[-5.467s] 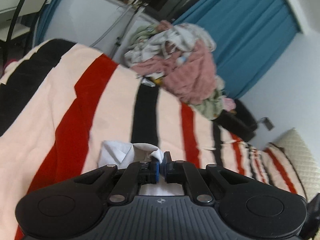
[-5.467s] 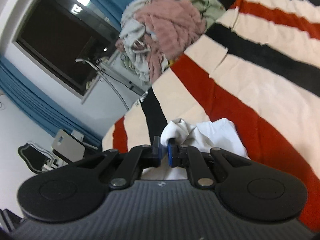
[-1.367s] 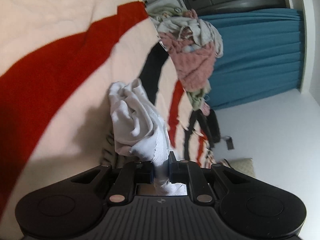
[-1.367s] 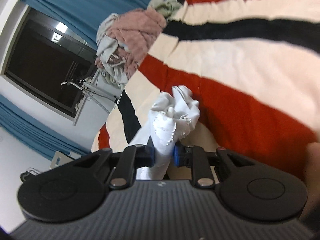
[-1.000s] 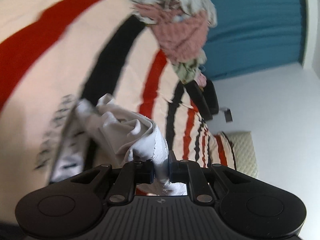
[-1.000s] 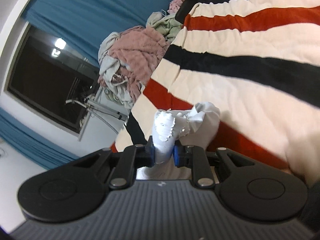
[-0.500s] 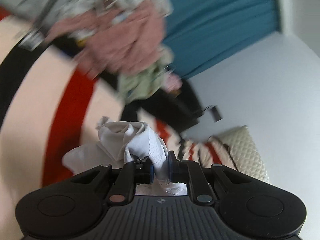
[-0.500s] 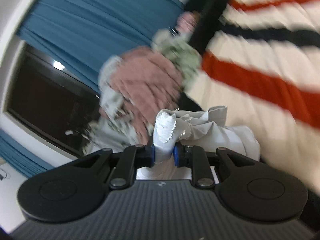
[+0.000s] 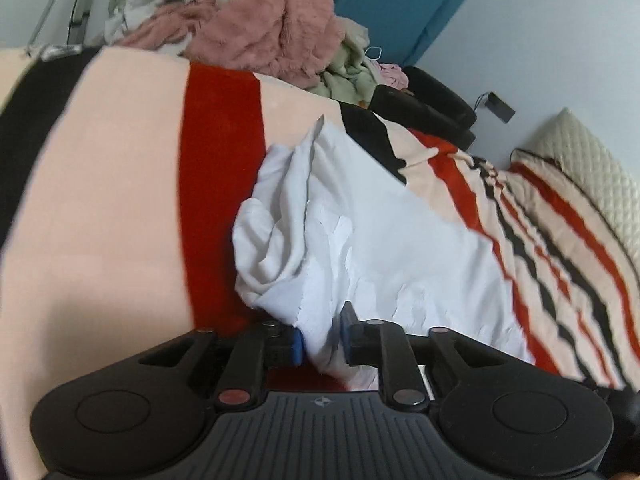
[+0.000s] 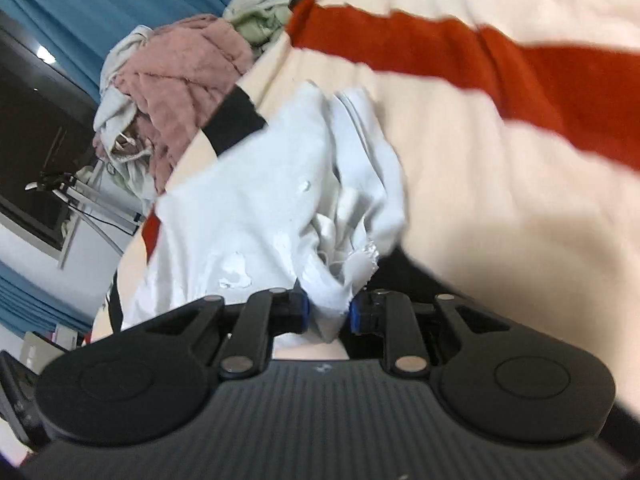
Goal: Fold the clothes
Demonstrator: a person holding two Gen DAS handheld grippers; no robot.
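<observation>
Because both grippers have a corner of it pinched, the white garment (image 9: 392,240) lies spread between them over the striped blanket (image 9: 116,184) on the bed, its far end reaching toward the laundry pile (image 9: 260,28) against the blue curtain (image 9: 392,4). The left gripper (image 9: 322,340) is clamped on a bunched edge at the near left of the cloth, fabric filling the gap between its blue pads (image 9: 297,347); the right gripper (image 10: 327,312) is likewise closed on a frayed corner of the same garment (image 10: 248,208) at the near right. The cloth looks thin, light and very soft — it slumps into deep creases along both outer sides, near each grip, while the middle lies fairly flat. It should offer no weight to speak of, but it will not hold any shape either, so a fold will likely sag or twist unless both corners travel together and the fabric is kept lightly taut. The edges seem ragged, which suggests pulling hard could tear or fray them further. The sensible holds are where the grippers already are, at the two near corners; for the fold itself, carrying these toward the far edge seems the natural move — though the rumpled side pleats would probably want smoothing first. A quilted pillow (image 9: 592,176) sits at the far right, well apart from the cloth.
</observation>
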